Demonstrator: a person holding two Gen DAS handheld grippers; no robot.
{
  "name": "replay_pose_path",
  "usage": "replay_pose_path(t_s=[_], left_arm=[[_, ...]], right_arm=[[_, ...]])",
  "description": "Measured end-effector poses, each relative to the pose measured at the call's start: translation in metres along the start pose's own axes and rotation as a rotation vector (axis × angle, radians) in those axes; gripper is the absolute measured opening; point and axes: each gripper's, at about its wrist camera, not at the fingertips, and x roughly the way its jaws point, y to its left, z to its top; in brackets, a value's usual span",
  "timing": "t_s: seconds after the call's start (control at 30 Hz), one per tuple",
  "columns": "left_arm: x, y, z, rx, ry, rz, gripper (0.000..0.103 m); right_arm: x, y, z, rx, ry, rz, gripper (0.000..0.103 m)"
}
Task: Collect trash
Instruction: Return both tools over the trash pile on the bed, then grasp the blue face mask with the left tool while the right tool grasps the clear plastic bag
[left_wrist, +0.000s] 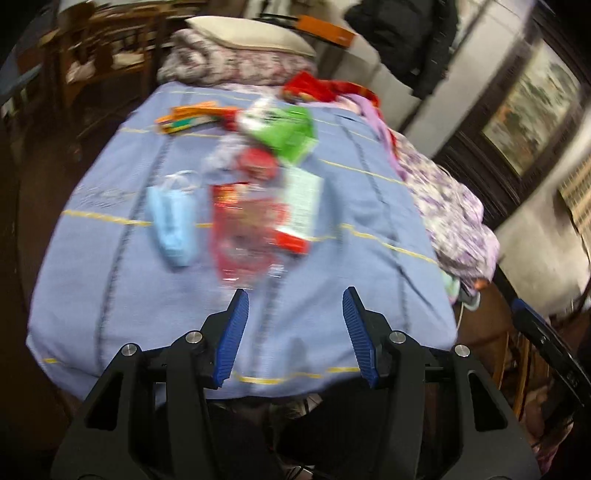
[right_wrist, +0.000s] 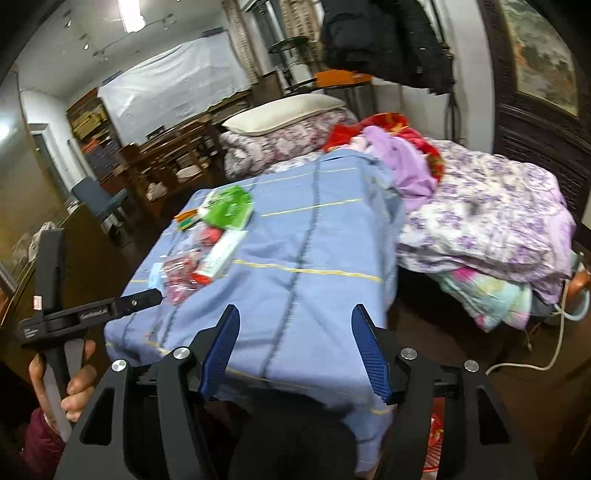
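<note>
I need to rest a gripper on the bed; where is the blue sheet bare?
Bare: the blue sheet between the litter pile and the purple floral quilt, plus the near end. Crowded: the pile's side.

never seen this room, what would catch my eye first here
A bright heap of trash, with a green wrapper, red bag and blue mask, lies mid-bed on the blue sheet. Right of it, purple floral quilts are piled.

Dim room, ceiling lamp (right_wrist: 133, 14) glaring; left view motion-blurred, edges warped.
</note>
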Motion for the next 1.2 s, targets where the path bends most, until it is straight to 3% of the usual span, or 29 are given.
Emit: replay_pose_path(t_s=[0.27, 0.43, 0.5, 0.87, 1.2], left_arm=[[-0.003, 0.050, 0.003, -0.072, -0.004, 0.047, 0.055], [0.001, 0.058, 0.006, -0.073, -0.001, 0.088, 0.079], [0.003, 0.064, 0.008, -0.085, -0.001, 0.098, 0.083], [-0.001, 0.105, 0.014, -0.109, -0.004, 0.229, 0.087], [0.000, 0.114, 0.022, -0.104, -0.010, 0.197, 0.087]], right_arm=[[0.029, 0.049, 0.008, -0.072, 0.045, 0.056, 0.062], [0.052, 0.072, 0.013, -0.093, 0.078, 0.101, 0.062], [0.063, 0.082, 0.018, -0.099, 0.091, 0.122, 0.062], [0.139, 0.139, 0.035, -0.153, 0.173, 0.231, 0.062], [0.184, 0.158, 0.038, -0.187, 0.207, 0.220, 0.062]])
